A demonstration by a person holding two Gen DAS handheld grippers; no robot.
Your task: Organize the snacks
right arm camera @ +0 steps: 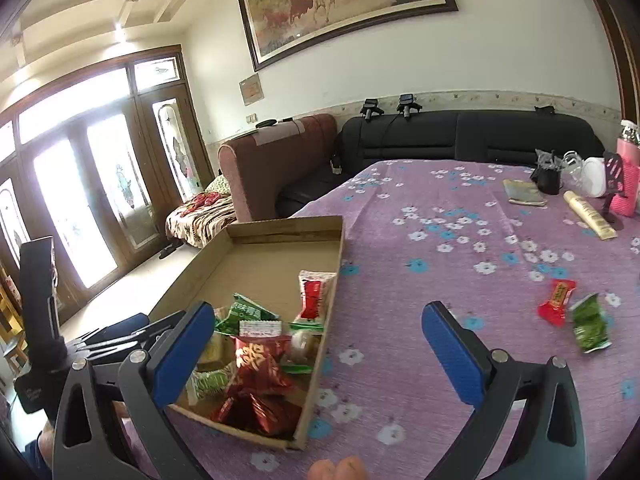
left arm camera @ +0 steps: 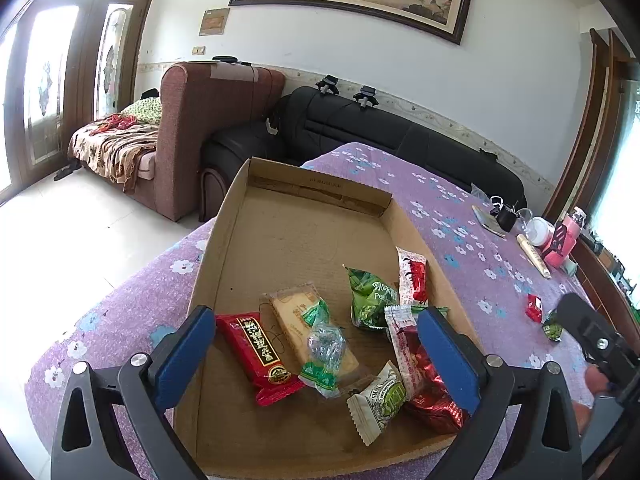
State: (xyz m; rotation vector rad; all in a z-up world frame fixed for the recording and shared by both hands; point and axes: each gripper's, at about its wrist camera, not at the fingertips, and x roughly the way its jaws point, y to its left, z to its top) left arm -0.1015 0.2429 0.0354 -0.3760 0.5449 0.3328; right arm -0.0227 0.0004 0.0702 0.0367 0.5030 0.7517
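Observation:
A shallow cardboard tray [left arm camera: 224, 240] [right arm camera: 256, 236] lies on the purple flowered cloth and holds several wrapped snacks. Among them are a red bar [left arm camera: 256, 354], a green packet [left arm camera: 370, 300] and a dark red foil pack [left arm camera: 424, 380] [right arm camera: 256, 364]. My left gripper [left arm camera: 316, 344] hangs open above the near end of the tray, nothing between its blue pads. My right gripper [right arm camera: 318, 344] is open too, over the tray's right wall and the cloth. A small red snack [right arm camera: 557, 296] [left arm camera: 534, 308] and a small green one [right arm camera: 590, 324] [left arm camera: 554, 330] lie loose on the cloth to the right.
At the table's far right stand a pink bottle [right arm camera: 626, 184], a white jar [right arm camera: 594, 184], a black cup [right arm camera: 548, 180], a cream tube [right arm camera: 590, 216] and a flat pouch [right arm camera: 524, 192]. A black sofa [left arm camera: 360, 132] and a brown armchair [left arm camera: 200, 120] stand beyond the table.

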